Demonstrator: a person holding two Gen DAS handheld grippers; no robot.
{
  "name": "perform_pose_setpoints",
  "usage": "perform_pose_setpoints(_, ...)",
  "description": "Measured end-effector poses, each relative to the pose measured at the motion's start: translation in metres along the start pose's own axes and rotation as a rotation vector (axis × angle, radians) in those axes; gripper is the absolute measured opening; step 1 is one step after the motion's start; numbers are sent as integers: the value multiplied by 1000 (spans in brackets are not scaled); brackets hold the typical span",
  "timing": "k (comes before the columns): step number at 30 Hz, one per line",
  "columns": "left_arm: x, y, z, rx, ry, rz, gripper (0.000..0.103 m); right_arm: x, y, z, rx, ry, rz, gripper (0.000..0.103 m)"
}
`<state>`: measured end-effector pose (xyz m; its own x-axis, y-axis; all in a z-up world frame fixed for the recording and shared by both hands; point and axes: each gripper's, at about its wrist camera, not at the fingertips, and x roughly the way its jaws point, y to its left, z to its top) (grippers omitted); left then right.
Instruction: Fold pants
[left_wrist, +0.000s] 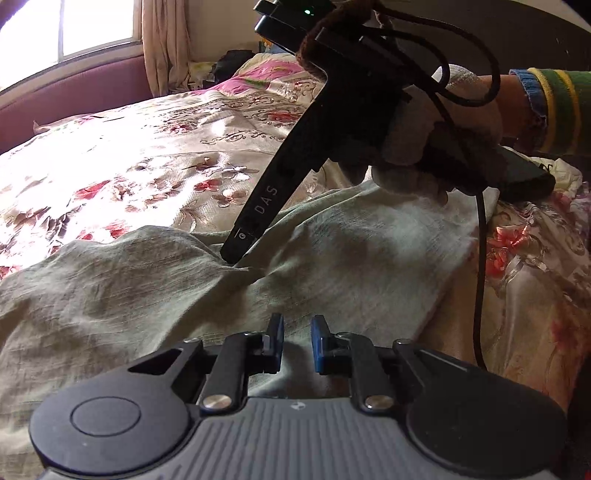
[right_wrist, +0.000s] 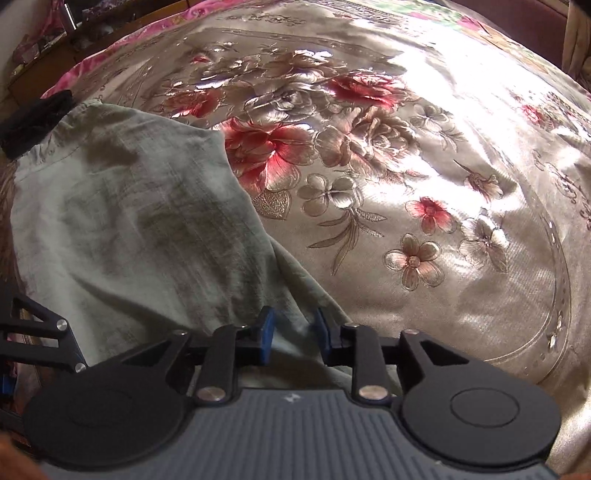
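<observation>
Right claw (right_wrist: 293, 334) straddles the pants (right_wrist: 129, 214) edge; open bedspread (right_wrist: 424, 184) beyond.

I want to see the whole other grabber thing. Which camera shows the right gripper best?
The left wrist view. There the right gripper shows from the side, its tip down on the green pants, with the gloved hand holding it. The right wrist view shows only its own blue fingertips over the cloth.
</observation>
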<state>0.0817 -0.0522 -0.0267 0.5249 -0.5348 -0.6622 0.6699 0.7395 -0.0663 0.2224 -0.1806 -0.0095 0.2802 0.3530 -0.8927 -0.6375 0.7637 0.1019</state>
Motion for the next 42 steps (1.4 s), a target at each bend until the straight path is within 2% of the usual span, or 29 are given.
perform_pose_setpoints(2, 1, 0, 0, 1, 5, 0, 31, 1, 2, 1, -15, 15, -16, 6)
perform_pose_setpoints(4, 2, 1, 1, 1, 5, -1, 31, -2, 1, 1, -12, 8, -26, 1)
perform_pose_setpoints(9, 3, 0, 1, -5, 9, 7, 31, -23, -20, 7, 93, -105, -72, 1)
perform_pose_setpoints(11, 7, -2, 0, 2, 29, 8, 31, -17, -26, 5, 135, -93, -99, 3)
perform_pose_setpoints(12, 9, -3, -1, 13, 36, 8, 31, -14, -28, 3, 152, -71, -106, 9)
perform_pose_setpoints(14, 8, -6, -1, 34, 43, 8, 32, -21, -31, -9, 203, -94, -108, 9)
perform_pose_setpoints(16, 8, -9, -1, 49, 48, 9, 32, -43, -36, -28, 284, -165, -110, 9)
perform_pose_setpoints(19, 5, -11, 0, 62, 44, 2, 32, -90, -46, -77, 440, -288, -115, 12)
perform_pose_setpoints(22, 3, -15, 6, 81, 53, -11, 32, -108, -46, -126, 517, -261, -135, 11)
perform_pose_setpoints(24, 8, -20, 7, 91, 84, -11, 32, -104, -58, -160, 597, -159, -237, 11)
perform_pose_setpoints(26, 12, -23, 5, 103, 106, -1, 32, -108, -73, -187, 696, -149, -314, 12)
perform_pose_setpoints(27, 12, -25, 6, 111, 114, 5, 32, -117, -81, -204, 772, -177, -349, 12)
perform_pose_setpoints(31, 11, -34, 13, 141, 118, 33, 32, -160, -81, -259, 1021, -384, -299, 17)
perform_pose_setpoints(34, 14, -42, 18, 179, 119, 36, 33, -168, -71, -288, 1121, -423, -310, 27)
perform_pose_setpoints(35, 15, -46, 19, 192, 117, 39, 33, -167, -69, -298, 1163, -448, -292, 27)
perform_pose_setpoints(38, 19, -56, 22, 229, 119, 33, 33, -162, -74, -311, 1250, -546, -233, 31)
perform_pose_setpoints(39, 19, -59, 22, 242, 121, 34, 33, -160, -78, -313, 1289, -574, -196, 35)
perform_pose_setpoints(41, 20, -65, 23, 267, 118, 35, 33, -155, -84, -312, 1332, -613, -138, 38)
perform_pose_setpoints(42, 20, -67, 24, 277, 116, 38, 34, -155, -85, -311, 1338, -615, -135, 38)
